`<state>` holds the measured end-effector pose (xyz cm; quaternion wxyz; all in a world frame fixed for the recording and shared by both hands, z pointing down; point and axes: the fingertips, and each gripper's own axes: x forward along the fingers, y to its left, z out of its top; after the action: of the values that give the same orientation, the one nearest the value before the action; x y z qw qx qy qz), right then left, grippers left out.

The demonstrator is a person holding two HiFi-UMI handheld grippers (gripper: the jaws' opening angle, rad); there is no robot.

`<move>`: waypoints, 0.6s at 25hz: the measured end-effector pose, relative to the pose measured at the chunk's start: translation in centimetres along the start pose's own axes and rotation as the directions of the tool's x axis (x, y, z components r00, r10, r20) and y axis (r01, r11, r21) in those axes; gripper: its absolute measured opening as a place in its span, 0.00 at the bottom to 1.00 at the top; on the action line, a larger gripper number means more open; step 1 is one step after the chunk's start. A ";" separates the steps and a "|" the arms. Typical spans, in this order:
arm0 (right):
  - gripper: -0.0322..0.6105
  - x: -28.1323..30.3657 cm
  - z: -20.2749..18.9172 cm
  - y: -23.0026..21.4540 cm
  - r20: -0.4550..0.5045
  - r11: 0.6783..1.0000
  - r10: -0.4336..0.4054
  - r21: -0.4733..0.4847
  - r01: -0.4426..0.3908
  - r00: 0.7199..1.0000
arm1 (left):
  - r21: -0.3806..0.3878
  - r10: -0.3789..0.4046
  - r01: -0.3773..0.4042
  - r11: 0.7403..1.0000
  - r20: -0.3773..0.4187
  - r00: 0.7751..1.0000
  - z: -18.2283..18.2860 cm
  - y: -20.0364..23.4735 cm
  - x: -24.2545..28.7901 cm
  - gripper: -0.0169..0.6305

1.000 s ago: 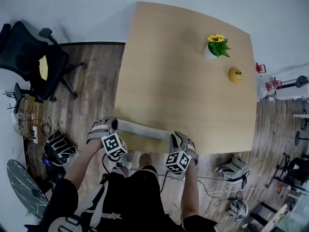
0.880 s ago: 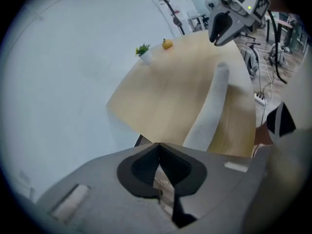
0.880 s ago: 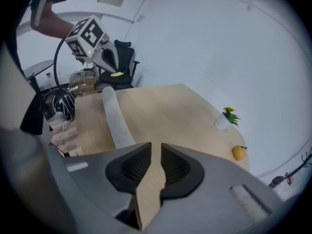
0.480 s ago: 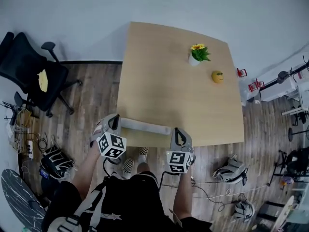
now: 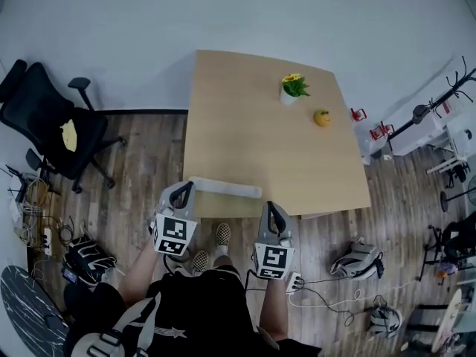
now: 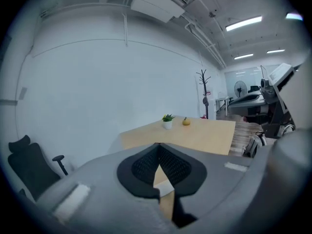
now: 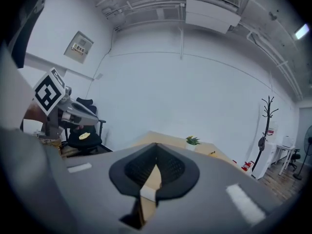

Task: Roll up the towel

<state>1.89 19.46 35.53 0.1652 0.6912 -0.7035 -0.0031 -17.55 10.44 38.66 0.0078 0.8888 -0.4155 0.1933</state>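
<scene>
Obs., head view: the person is standing at the near edge of the table (image 5: 256, 136), holding one gripper in each hand.

Towel (image 5: 227, 188): it is lying as a finished pale roll along the near edge of the tabletop, long axis running left to right. Nothing is gripping it.

Left gripper (image 5: 184, 187): its tip is sitting over the left end of the roll as seen from above. Its own view is looking out nearly level across the tabletop from above it, so the gripper is hanging clear of the roll rather than on it. The jaws are meeting at their tips with nothing clamped. Only a narrow wedge is staying visible behind the closed tips, and tan tabletop and a pale patch are showing through it.

Right gripper (image 5: 269, 207): it is hovering just off the near table edge, beside the right end of the roll and apart from it. Its jaws are likewise pressing together at the tips and carrying nothing. The same wedge of tabletop with a pale patch is showing behind them.

Other items: a potted plant (image 5: 291, 88) with a yellow flower is standing at the far right of the table, and a small yellow object (image 5: 322, 117) is sitting near it, both well apart from the towel. A black office chair (image 5: 56, 129) is standing on the wooden floor (image 5: 141, 162) to the left. A grey bag (image 5: 358, 259) is lying on the floor at the right.
</scene>
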 end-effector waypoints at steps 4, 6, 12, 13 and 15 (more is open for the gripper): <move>0.06 -2.7 -1.1 1.6 -0.006 1.000 -0.017 0.019 0.017 1.000 | -0.033 -0.033 0.033 0.999 0.011 0.999 -1.2 -2.0 -2.2 0.04; 0.06 -4.0 -2.2 2.2 -0.023 0.999 -0.022 0.033 0.023 0.999 | -0.052 -0.056 0.056 0.997 -0.009 0.998 -2.2 -3.1 -3.2 0.04; 0.06 -6.8 -4.5 3.9 -0.050 0.997 -0.008 0.072 0.012 0.999 | -0.073 -0.080 0.077 0.994 -0.040 0.996 -4.4 -5.0 -5.5 0.04; 0.06 -7.0 -4.6 3.9 -0.049 0.997 -0.011 0.077 0.015 0.999 | -0.071 -0.079 0.076 0.995 -0.038 0.996 -4.4 -5.1 -5.7 0.04; 0.06 -7.4 -4.7 3.9 -0.047 0.996 -0.019 0.085 0.023 0.999 | -0.067 -0.078 0.076 0.995 -0.029 0.997 -4.1 -5.1 -6.0 0.04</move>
<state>-0.82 27.94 39.21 0.1517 0.7050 -0.6916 0.0412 -18.63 18.93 41.07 0.0508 0.9002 -0.3870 0.1931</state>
